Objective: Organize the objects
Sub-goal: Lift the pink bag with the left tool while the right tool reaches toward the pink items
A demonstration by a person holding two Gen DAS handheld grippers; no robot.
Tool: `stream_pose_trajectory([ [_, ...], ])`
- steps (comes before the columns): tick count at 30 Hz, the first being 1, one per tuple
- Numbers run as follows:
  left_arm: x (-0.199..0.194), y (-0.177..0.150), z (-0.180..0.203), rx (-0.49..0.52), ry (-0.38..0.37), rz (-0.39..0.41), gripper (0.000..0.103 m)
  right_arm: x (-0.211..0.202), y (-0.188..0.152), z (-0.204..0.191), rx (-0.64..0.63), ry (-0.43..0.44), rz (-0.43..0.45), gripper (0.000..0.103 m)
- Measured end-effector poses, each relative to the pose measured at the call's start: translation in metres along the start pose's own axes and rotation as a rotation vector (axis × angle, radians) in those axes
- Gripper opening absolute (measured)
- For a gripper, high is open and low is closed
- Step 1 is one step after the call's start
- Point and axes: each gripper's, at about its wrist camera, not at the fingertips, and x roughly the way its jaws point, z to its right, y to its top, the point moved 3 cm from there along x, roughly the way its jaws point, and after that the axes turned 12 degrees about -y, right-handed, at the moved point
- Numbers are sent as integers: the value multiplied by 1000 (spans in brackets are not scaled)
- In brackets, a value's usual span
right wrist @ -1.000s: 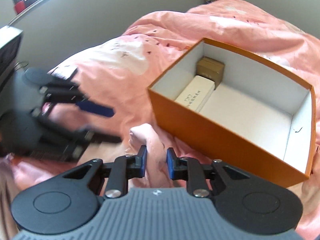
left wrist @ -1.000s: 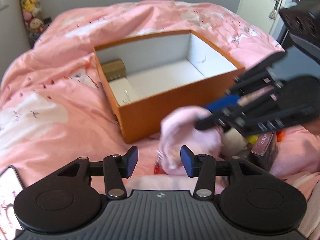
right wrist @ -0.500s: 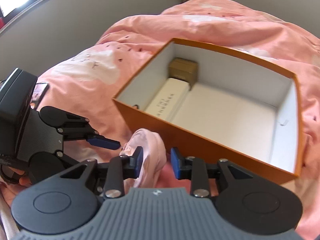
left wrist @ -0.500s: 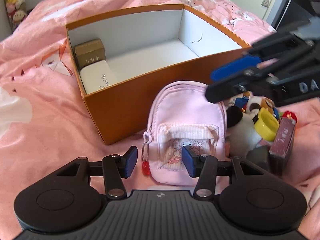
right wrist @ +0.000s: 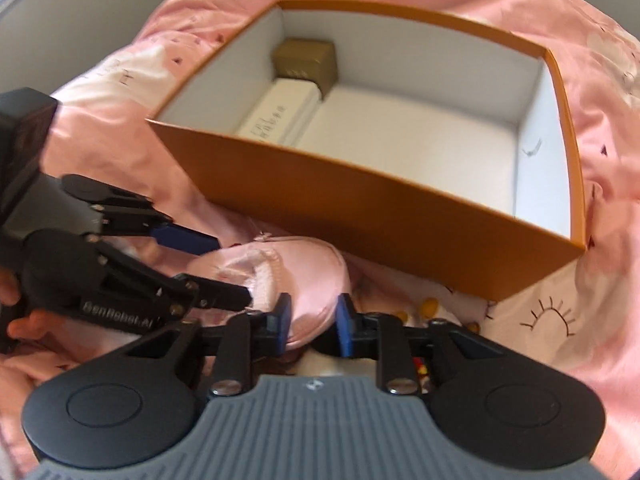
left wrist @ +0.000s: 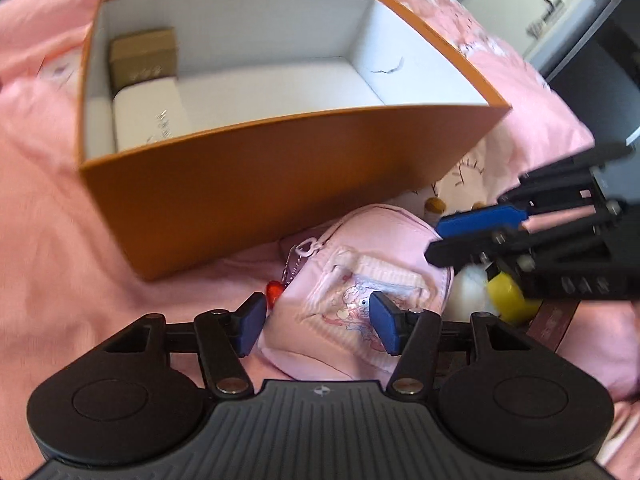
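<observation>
A small pink backpack (left wrist: 360,280) lies on the pink bedspread in front of an open orange box (left wrist: 280,184). My left gripper (left wrist: 316,328) is open, its blue pads on either side of the backpack's lower front. My right gripper (right wrist: 310,326) is open around the backpack's top end (right wrist: 280,276); it also shows in the left wrist view (left wrist: 472,236). The box (right wrist: 380,216) holds a brown carton (right wrist: 306,62) and a white carton (right wrist: 280,114) at its left end.
A red heart charm (left wrist: 275,290) hangs on a chain from the backpack zip. A plush toy with a yellow part (left wrist: 508,294) and a dark red packet (left wrist: 548,324) lie right of the backpack. A door (left wrist: 560,12) is at far right.
Both grippers have moved closer to the box and lower. The backpack has come down onto the bedspread, and the right gripper's jaws have widened around its top.
</observation>
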Motion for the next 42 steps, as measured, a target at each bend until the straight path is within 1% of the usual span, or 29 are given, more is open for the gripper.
stream_pose_trajectory([
  [1, 1, 0, 0, 2, 4, -1, 65, 4, 0, 1, 6, -8, -5, 15],
  [5, -1, 10, -4, 22, -9, -14, 65, 12, 1, 9, 47, 8, -18, 14],
  [7, 4, 15, -3, 49, -16, -47, 65, 14, 3, 10, 48, 13, -24, 15],
  [8, 9, 17, -5, 40, -24, -67, 64, 15, 3, 10, 48, 14, -26, 15],
  [9, 13, 19, -8, 16, -43, -86, 59, 16, 5, 10, 44, 9, -27, 15],
  [10, 15, 19, -11, -14, -66, -99, 57, 17, 5, 10, 39, 4, -24, 15],
  [11, 16, 19, -13, -33, -72, -102, 55, 17, 5, 10, 37, 3, -23, 15],
  [12, 15, 18, -15, -55, -79, -101, 49, 18, 5, 10, 40, 4, -24, 15],
  [13, 13, 17, -17, -81, -74, -89, 44, 18, 5, 11, 47, 9, -23, 15],
  [14, 10, 16, -17, -91, -59, -75, 34, 18, 5, 12, 54, 13, -23, 15],
  [15, 7, 15, -16, -96, -44, -60, 26, 17, 5, 13, 59, 14, -22, 15],
  [18, -5, 11, -11, -117, -3, -23, 19, 13, 7, 13, 63, 25, -21, 15],
  [23, -39, 3, -5, -144, 75, 56, 16, 3, 13, 18, 110, 54, -3, 20],
  [24, -47, 1, -4, -149, 93, 74, 16, 3, 14, 20, 130, 68, -12, 25],
  [27, -67, -6, -2, -166, 137, 124, 16, 11, 18, 25, 183, 115, -67, 27],
  [29, -75, -10, -1, -172, 185, 139, 16, 21, 21, 26, 213, 126, -110, 34],
  [31, -80, -12, 0, -179, 225, 146, 16, 30, 25, 22, 240, 145, -158, 36],
  [34, -81, -13, -2, -193, 252, 147, 16, 38, 27, 10, 276, 214, -211, 37],
  [36, -81, -14, -6, -206, 252, 146, 16, 45, 24, 1, 299, 243, -262, 39],
  [37, -81, -15, -8, -211, 250, 145, 16, 48, 21, -2, 307, 241, -282, 42],
  [42, -81, -15, -9, -212, 241, 146, 16, 54, 15, 2, 350, 165, -300, 42],
])
